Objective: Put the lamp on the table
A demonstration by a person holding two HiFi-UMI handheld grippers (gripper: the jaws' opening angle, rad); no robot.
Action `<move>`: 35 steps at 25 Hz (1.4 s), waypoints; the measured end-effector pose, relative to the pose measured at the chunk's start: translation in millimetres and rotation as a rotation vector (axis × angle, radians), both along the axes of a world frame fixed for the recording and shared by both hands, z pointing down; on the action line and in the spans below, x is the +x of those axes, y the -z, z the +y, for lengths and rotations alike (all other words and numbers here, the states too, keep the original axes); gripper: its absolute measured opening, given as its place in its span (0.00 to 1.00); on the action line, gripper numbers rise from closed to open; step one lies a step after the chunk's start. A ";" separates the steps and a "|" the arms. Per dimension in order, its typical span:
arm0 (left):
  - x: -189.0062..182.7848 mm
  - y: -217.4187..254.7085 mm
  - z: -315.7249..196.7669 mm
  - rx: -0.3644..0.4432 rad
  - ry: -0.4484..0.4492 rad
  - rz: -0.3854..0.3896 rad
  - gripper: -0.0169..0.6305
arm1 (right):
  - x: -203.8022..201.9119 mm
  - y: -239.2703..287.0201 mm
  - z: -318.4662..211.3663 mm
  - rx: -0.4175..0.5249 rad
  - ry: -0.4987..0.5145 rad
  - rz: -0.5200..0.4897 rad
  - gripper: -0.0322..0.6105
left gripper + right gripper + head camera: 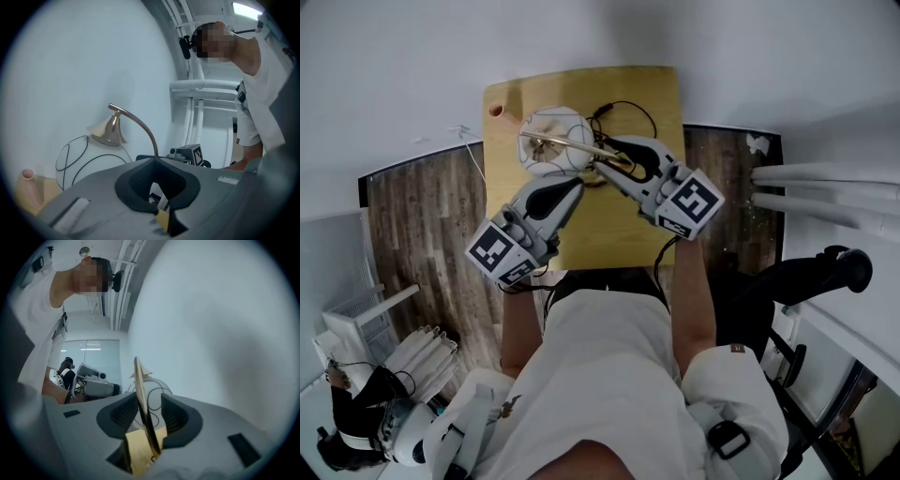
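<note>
The lamp stands on the small yellow wooden table (pixel 642 98). Its thin brass gooseneck stem (pixel 577 145) arches to a cone shade (pixel 108 133), and its black cord (pixel 628 105) loops over the tabletop. My right gripper (pixel 614 167) is open around the lower stem (pixel 143 404); the stem runs between the jaws with a gap on either side. My left gripper (pixel 572 192) is shut just left of the lamp's foot, and I see nothing held in it (pixel 157 187). The lamp's foot is hidden behind the grippers.
A white round object (pixel 546 141) lies under the shade, and a small pink cup (pixel 496 110) sits at the table's far left corner. A white wall is behind the table. White pipes (pixel 825 178) and a black chair (pixel 825 272) are to the right.
</note>
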State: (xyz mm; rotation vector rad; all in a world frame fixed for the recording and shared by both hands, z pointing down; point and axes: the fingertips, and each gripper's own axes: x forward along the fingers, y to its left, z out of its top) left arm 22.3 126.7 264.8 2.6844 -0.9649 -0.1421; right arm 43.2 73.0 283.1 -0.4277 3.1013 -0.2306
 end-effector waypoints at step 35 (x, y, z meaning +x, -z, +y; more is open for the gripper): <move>-5.8 59.7 49.8 0.071 0.095 0.015 0.03 | 17.9 97.6 89.7 0.098 -0.007 -0.105 0.04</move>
